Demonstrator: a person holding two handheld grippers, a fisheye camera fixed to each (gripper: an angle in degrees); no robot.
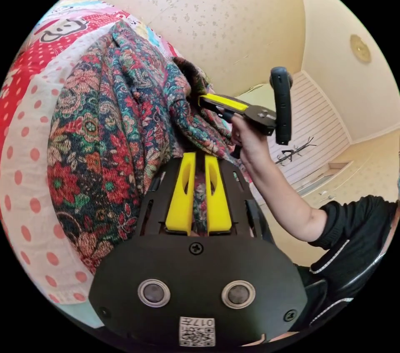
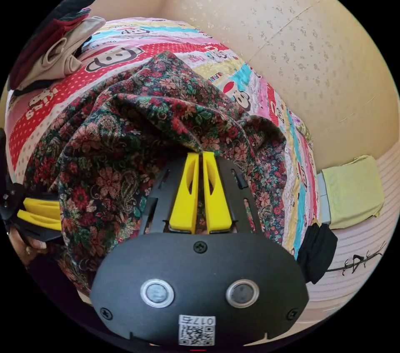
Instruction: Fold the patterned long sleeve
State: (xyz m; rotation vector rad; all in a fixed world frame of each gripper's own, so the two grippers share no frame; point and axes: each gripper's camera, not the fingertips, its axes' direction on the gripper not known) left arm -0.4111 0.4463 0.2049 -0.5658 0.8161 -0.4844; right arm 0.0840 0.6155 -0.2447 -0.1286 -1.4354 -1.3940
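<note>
Soft, even daylight is filling both views, bright and warm, with no hard glare. The fisheye lens is bending the wall (image 1: 233, 7) and bedspread (image 2: 125, 57) into curves near the black circular border. Focus is holding sharp across the garment (image 1: 112, 128). Faint shadows are sitting in its folds and under the black housing at the bottom.

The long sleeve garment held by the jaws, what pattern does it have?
The long sleeve garment has a dense floral and paisley print in red, green and beige on dark cloth, best seen in the right gripper view.
</note>
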